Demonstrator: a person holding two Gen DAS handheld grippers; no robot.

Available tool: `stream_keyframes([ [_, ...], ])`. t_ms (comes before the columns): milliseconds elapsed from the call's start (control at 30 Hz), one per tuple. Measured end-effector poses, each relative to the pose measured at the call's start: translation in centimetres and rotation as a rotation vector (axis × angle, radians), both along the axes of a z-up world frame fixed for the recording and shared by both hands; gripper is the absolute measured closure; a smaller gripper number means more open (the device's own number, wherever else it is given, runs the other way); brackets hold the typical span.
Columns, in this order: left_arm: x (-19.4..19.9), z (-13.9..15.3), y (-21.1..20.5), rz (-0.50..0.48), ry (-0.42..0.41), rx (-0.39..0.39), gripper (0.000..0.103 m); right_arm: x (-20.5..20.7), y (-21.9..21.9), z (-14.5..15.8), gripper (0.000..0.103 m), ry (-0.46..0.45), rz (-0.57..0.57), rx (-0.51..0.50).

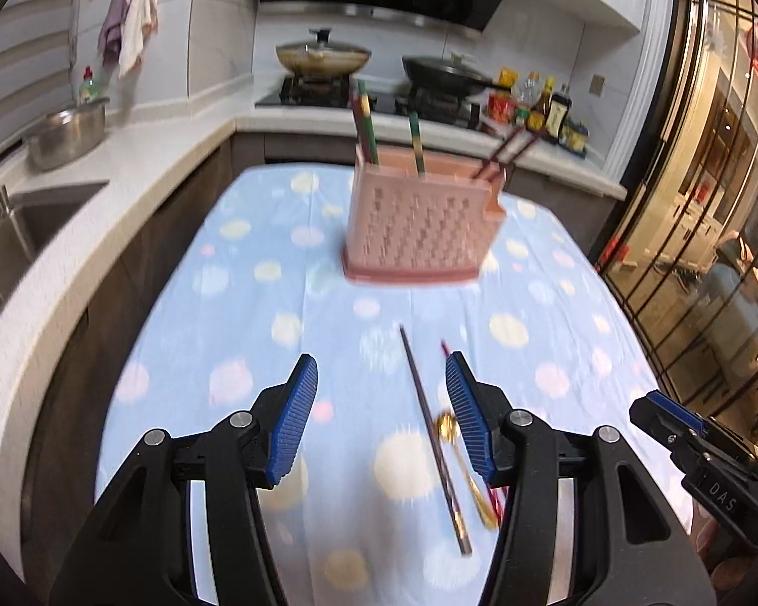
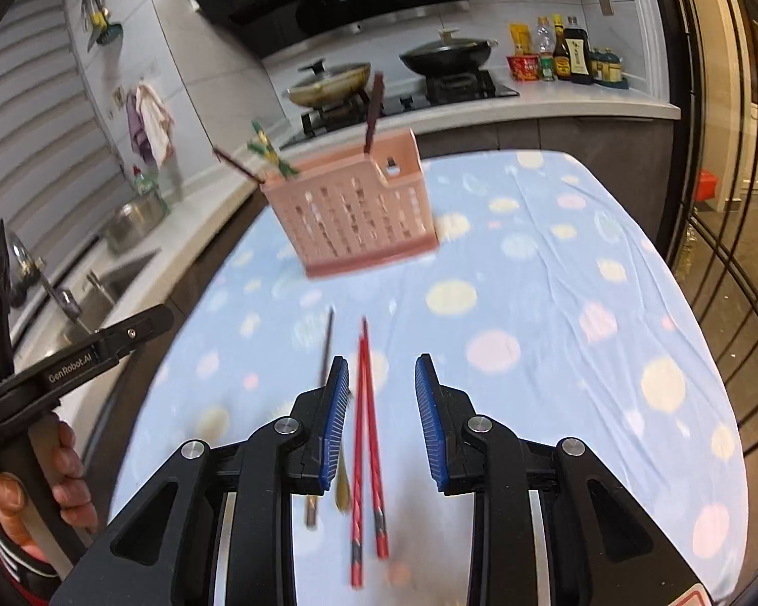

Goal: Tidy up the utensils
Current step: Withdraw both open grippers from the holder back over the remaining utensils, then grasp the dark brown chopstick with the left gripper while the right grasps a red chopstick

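A pink slotted utensil holder stands on the blue spotted tablecloth with green and dark red chopsticks upright in it. Nearer lie a dark chopstick, a gold spoon and a pair of red chopsticks. My left gripper hangs open above the cloth; the dark chopstick lies below the gap, near its right finger. My right gripper is open over the red pair, pads clear of them. The spoon is partly hidden behind a finger in both views.
A white counter with a sink and a steel pot runs along the left. Behind the table are a stove with two lidded woks and sauce bottles. Glass doors close the right side. A hand grips the left tool.
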State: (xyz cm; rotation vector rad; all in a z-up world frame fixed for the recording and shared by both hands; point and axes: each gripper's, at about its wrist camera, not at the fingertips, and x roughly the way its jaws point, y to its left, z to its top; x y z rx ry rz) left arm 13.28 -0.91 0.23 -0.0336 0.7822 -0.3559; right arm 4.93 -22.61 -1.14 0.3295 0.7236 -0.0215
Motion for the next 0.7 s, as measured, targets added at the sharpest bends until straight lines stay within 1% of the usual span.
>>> stream_keyframes([
  [167, -2.6, -3.4, -0.5, -0.014, 0.065, 0.032, 0.053, -2.9, 1.9, -3.7, 0.076, 0.078, 0.021, -0.038],
  [233, -3.5, -4.5, -0.7, -0.020, 0.085, 0.044, 0.053, -3.6, 2.5, -4.8, 0.076, 0.101, 0.031, -0.053],
  [367, -5.1, -6.6, -1.2, -0.036, 0.118, 0.068, 0.053, -4.5, 3.3, -7.2, 0.076, 0.139, 0.050, -0.052],
  [533, -6.5, -8.8, -1.5, -0.045, 0.151, 0.095, 0.053, -4.5, 3.7, -8.9, 0.076, 0.167, 0.061, -0.058],
  [633, -6.8, -9.5, -1.7, -0.054, 0.161, 0.117, 0.053, -4.2, 3.8, -9.3, 0.076, 0.174, 0.065, -0.058],
  [700, -6.9, -9.8, -1.7, -0.060, 0.169, 0.111, 0.053, -4.0, 3.8, -9.5, 0.076, 0.177, 0.067, -0.051],
])
